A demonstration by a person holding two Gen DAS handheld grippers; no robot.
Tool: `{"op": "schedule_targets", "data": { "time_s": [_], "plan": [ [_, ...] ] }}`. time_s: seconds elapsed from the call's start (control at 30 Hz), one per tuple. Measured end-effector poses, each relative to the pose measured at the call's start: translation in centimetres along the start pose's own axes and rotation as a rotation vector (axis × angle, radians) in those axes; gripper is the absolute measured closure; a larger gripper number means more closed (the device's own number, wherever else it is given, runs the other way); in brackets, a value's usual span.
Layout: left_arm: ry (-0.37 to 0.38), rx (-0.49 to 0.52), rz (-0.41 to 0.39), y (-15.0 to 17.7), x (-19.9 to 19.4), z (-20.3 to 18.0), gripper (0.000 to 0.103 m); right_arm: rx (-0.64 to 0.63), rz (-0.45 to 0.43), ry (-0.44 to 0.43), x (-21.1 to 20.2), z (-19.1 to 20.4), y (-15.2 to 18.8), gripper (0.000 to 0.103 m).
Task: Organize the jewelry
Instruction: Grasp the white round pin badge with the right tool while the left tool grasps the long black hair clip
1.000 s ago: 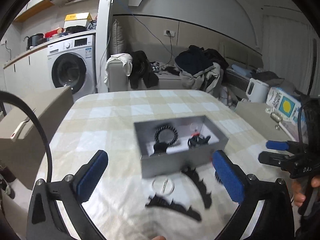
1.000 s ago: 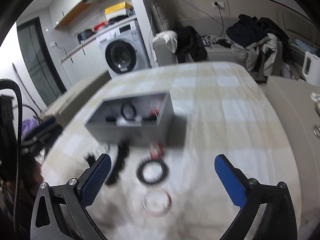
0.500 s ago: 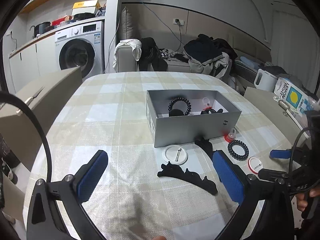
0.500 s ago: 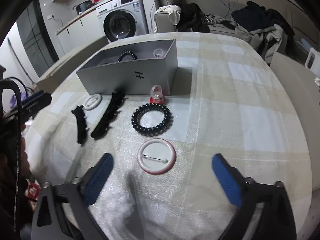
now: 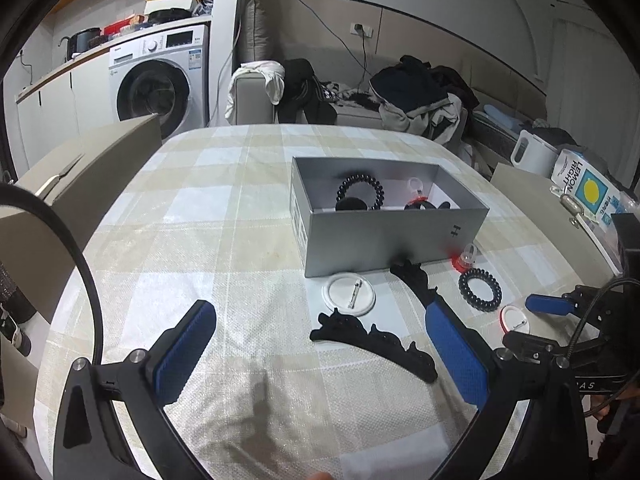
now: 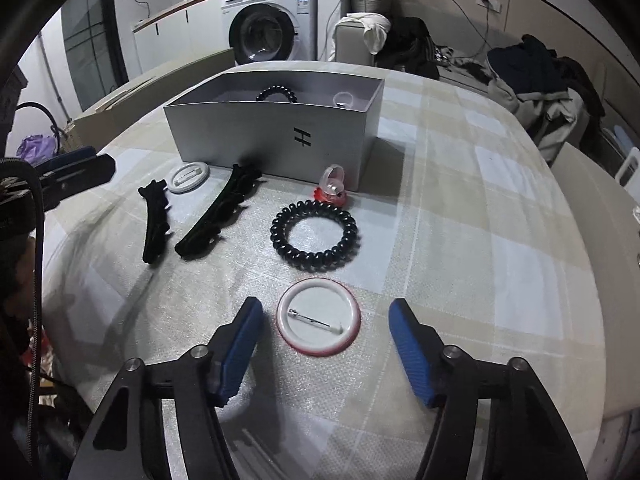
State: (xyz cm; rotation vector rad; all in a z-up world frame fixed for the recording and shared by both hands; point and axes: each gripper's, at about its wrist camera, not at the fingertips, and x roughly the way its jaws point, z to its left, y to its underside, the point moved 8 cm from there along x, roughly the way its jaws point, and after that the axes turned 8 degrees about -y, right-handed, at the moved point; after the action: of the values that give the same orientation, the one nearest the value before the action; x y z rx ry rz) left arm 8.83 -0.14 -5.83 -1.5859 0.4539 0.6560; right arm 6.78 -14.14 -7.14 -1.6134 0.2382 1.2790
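Observation:
A grey open box (image 5: 392, 236) (image 6: 272, 136) stands on the checked table and holds a black spiral hair tie (image 5: 360, 191), a red ring and other dark pieces. In front of it lie two black hair clips (image 6: 218, 210) (image 6: 154, 220), a white pin badge (image 5: 349, 294), a black spiral hair tie (image 6: 314, 236), a red-based ring (image 6: 332, 190) and a red-rimmed pin badge (image 6: 318, 322). My right gripper (image 6: 326, 344) is open, its fingers on either side of the red-rimmed badge. My left gripper (image 5: 320, 352) is open and empty above the near clip (image 5: 374, 342).
A beige chair back (image 5: 80, 168) stands at the table's left edge and another (image 5: 532, 184) at the right. A washing machine (image 5: 160, 88) and a sofa with clothes (image 5: 416, 96) are beyond the table. The table's near edge (image 6: 520, 400) is close to my right gripper.
Both grippers have come lower and closer to the table. My right gripper has narrowed around the red-rimmed badge. My left gripper has shifted left, so the box now sits to the right.

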Motion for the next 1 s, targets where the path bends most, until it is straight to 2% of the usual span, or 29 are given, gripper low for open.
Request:
{"op": "schedule_targets", "data": {
  "time_s": [0.07,0.13,0.2,0.27,0.43,0.53,0.6,0.73,0.83,1.0],
  "plan": [
    [0.003,0.012,0.007,0.2,0.1,-0.1,0.001,0.004,-0.013,0.004,-0.2,-0.1,-0.1,0.062],
    [0.008,0.038,0.018,0.4,0.3,-0.4,0.001,0.000,-0.015,-0.008,-0.4,0.0,-0.1,0.062],
    [0.014,0.058,0.025,0.5,0.5,-0.8,0.001,0.006,-0.051,-0.015,-1.1,0.3,-0.4,0.062],
    [0.031,0.075,0.036,0.6,0.6,-1.2,0.001,0.047,-0.097,-0.068,-2.0,0.5,-0.9,0.062],
    [0.165,0.194,0.147,2.5,1.3,-3.3,0.001,0.129,-0.164,-0.147,-3.0,0.3,-2.2,0.062],
    [0.124,0.294,0.150,3.2,1.5,-3.9,0.001,0.184,-0.167,-0.209,-3.1,0.0,-2.5,0.062],
    [0.099,0.348,0.167,3.5,1.9,-4.1,0.001,0.182,-0.169,-0.204,-3.3,0.0,-2.4,0.062],
    [0.103,0.411,0.170,3.5,2.3,-4.4,0.001,0.191,-0.167,-0.191,-3.3,-0.4,-2.2,0.062],
    [0.094,0.414,0.184,3.2,3.1,-4.3,0.001,0.198,-0.161,-0.179,-3.2,-0.6,-2.0,0.062],
    [0.125,0.394,0.207,2.9,3.5,-4.0,0.001,0.203,-0.160,-0.167,-3.6,-0.9,-1.8,0.061]
  ]
}}
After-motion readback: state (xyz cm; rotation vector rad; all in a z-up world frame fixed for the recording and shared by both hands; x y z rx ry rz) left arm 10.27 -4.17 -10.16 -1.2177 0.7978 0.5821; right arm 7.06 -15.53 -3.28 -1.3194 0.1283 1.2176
